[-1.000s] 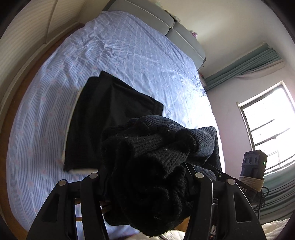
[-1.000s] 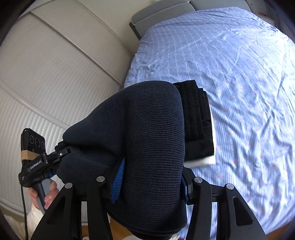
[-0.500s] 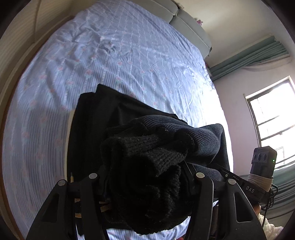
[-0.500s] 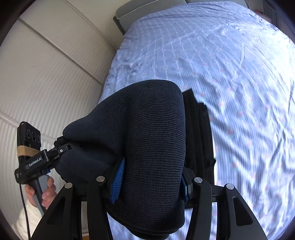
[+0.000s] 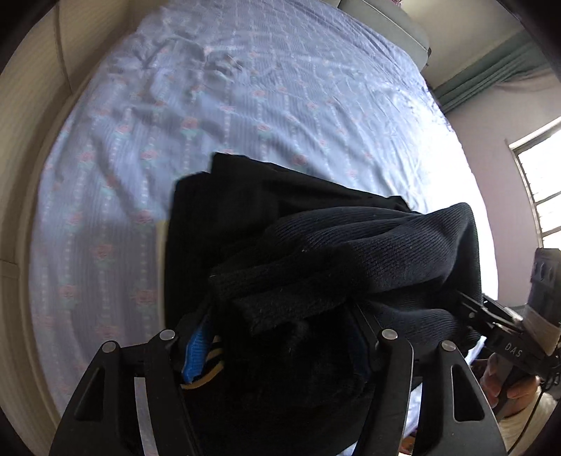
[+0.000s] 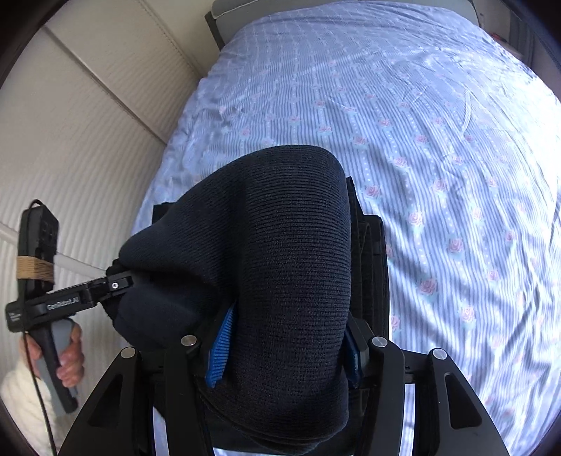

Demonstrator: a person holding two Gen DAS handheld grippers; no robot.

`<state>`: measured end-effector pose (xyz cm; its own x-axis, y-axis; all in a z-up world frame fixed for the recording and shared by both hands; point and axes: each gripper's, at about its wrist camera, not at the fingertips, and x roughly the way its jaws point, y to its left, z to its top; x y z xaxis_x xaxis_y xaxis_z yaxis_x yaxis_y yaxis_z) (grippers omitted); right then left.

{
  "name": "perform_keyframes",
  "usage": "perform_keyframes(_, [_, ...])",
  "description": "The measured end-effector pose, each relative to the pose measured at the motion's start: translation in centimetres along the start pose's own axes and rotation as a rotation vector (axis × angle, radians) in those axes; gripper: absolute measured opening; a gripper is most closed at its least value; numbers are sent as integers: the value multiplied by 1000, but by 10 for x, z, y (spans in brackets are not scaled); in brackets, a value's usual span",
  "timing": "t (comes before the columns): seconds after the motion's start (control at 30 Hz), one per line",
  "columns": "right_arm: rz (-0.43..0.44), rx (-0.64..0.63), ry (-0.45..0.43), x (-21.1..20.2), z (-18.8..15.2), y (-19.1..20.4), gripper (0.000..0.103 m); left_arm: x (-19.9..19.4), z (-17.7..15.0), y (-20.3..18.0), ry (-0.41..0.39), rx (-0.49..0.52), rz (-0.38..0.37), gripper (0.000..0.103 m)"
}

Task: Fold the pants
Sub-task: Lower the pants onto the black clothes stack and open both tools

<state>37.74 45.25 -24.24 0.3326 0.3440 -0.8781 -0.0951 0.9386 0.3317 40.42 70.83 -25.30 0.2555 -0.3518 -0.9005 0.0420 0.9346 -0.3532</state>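
Note:
Dark navy knit pants (image 6: 280, 252) hang bunched between both grippers, just above a stack of folded black clothes (image 5: 245, 210) on the bed. My left gripper (image 5: 280, 336) is shut on one bunched end of the pants (image 5: 350, 266); it also shows at the left of the right wrist view (image 6: 115, 284). My right gripper (image 6: 284, 350) is shut on the other end, its blue pads (image 6: 221, 343) pressed against the knit; it also shows at the right of the left wrist view (image 5: 491, 315). The fingertips of both are hidden by fabric.
The bed has a blue striped floral sheet (image 6: 438, 140) with grey pillows at the head (image 5: 385, 21). A cream panelled wardrobe wall (image 6: 70, 122) runs along one side. A window (image 5: 540, 182) and green curtain (image 5: 491, 59) are on the other side.
Both grippers have moved forward and down with the pants, so the folded black stack now lies directly beneath them. Both stay shut on the pants.

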Motion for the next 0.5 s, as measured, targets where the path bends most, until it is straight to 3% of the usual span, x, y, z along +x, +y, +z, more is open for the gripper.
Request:
perform_keyframes(0.07, [-26, -22, -17, 1, -2, 2, 69, -5, -5, 3, -22, 22, 65, 76])
perform_keyframes(0.17, [-86, -52, -21, 4, -5, -3, 82, -5, -15, 9, 5, 16, 80, 83])
perform_keyframes(0.37, [-9, 26, 21, -2, -20, -22, 84, -24, -42, 13, -24, -52, 141, 85])
perform_keyframes(0.5, [-45, -17, -52, -36, -36, -19, 84, -58, -65, -1, -106, -13, 279, 84])
